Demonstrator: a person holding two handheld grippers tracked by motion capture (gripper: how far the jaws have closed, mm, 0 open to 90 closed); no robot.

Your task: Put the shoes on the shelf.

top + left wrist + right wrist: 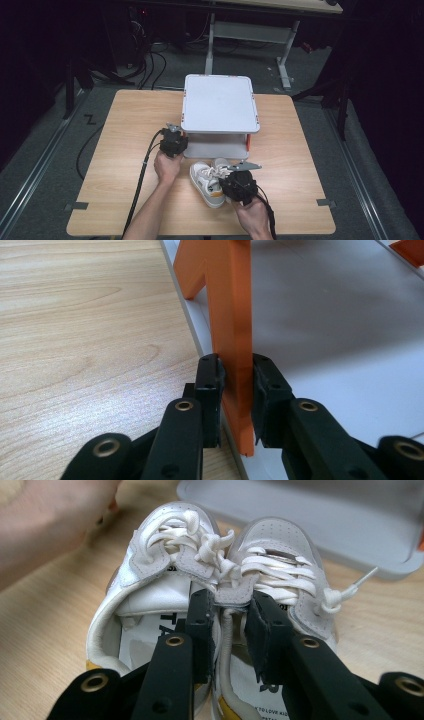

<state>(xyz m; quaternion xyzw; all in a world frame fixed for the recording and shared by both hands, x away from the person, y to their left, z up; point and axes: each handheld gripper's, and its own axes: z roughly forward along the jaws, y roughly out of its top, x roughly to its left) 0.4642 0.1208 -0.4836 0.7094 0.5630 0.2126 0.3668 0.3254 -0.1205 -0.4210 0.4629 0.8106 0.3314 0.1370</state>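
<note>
Now right tool [227, 617] pinches both shoes [220, 575] by their inner collars, rack [220, 102] just above; left tool [235, 377] clamps its orange post [231, 315].

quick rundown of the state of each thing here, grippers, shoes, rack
left gripper: shut on the orange post of the rack.
right gripper: jaws around the adjoining inner collars of the pair of shoes, pinching both together.
pair of shoes: side by side, laced and tied, toes toward the rack, on the table.
rack: upright on the table, grey top shelf bare, lower shelf bare where it shows.
</note>
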